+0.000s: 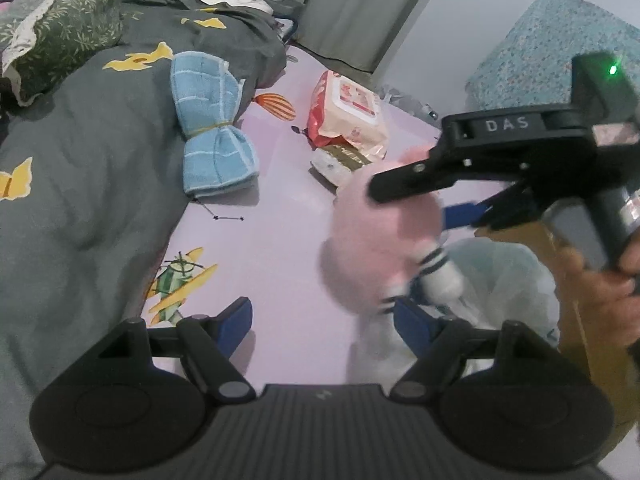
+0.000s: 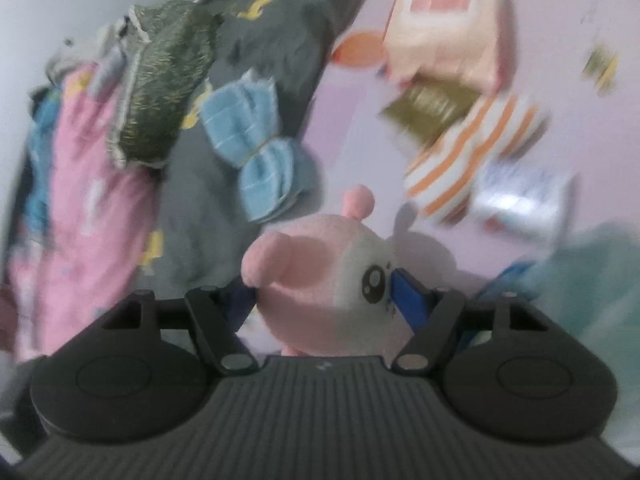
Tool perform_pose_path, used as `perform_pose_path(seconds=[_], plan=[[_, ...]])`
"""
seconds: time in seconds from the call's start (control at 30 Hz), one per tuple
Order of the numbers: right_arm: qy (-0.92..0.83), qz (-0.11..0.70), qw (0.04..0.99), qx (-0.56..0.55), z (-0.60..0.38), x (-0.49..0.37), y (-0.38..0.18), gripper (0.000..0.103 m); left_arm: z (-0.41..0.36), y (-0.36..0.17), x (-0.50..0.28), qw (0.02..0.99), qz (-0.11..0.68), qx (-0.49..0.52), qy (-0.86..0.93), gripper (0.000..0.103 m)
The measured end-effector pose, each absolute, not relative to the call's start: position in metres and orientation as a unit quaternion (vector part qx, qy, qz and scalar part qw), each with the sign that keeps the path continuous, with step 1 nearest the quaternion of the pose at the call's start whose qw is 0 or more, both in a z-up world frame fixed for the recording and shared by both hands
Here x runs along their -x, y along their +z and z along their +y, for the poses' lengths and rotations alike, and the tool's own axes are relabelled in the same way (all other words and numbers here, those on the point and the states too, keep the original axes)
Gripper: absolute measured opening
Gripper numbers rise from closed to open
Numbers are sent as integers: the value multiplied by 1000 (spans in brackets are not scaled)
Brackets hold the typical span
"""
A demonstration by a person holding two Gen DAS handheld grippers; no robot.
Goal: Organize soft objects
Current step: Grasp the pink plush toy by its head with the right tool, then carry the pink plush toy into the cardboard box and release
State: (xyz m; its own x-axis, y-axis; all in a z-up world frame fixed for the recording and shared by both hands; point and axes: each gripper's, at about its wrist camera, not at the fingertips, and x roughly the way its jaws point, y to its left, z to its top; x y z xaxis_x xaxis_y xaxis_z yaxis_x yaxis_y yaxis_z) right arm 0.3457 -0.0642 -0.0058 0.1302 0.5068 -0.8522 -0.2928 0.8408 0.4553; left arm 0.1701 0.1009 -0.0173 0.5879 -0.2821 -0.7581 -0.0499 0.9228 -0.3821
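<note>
A pink and white plush toy is clamped between the blue pads of my right gripper and held above the lilac bedsheet. In the left wrist view the plush hangs blurred from the right gripper, its striped legs dangling over a white plastic bag. My left gripper is open and empty, low over the sheet just left of the bag. A blue towel tied like a bow lies at the edge of the grey duvet; it also shows in the right wrist view.
A wet-wipes pack lies on smaller packets mid-bed. A cardboard box holds the white bag at right. A green patterned pillow sits at the bed head. An orange striped item lies beside the packs.
</note>
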Motion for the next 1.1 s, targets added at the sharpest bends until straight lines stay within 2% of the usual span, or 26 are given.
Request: perform_pose_path(seconds=[0.13, 0.27, 0.6, 0.83, 1.1], plan=[[244, 605, 757, -47, -58, -344, -8, 76, 102, -23, -167, 867, 456, 189, -67, 79], [268, 633, 718, -112, -50, -344, -28, 77, 100, -24, -164, 867, 459, 182, -68, 79], [276, 608, 724, -174, -66, -355, -27, 80, 111, -22, -174, 877, 446, 174, -53, 79], [266, 631, 700, -202, -68, -367, -59, 84, 98, -39, -203, 860, 472, 181, -68, 79], [283, 639, 694, -171, -52, -367, -79, 86, 96, -66, -232, 825, 511, 230, -69, 70]])
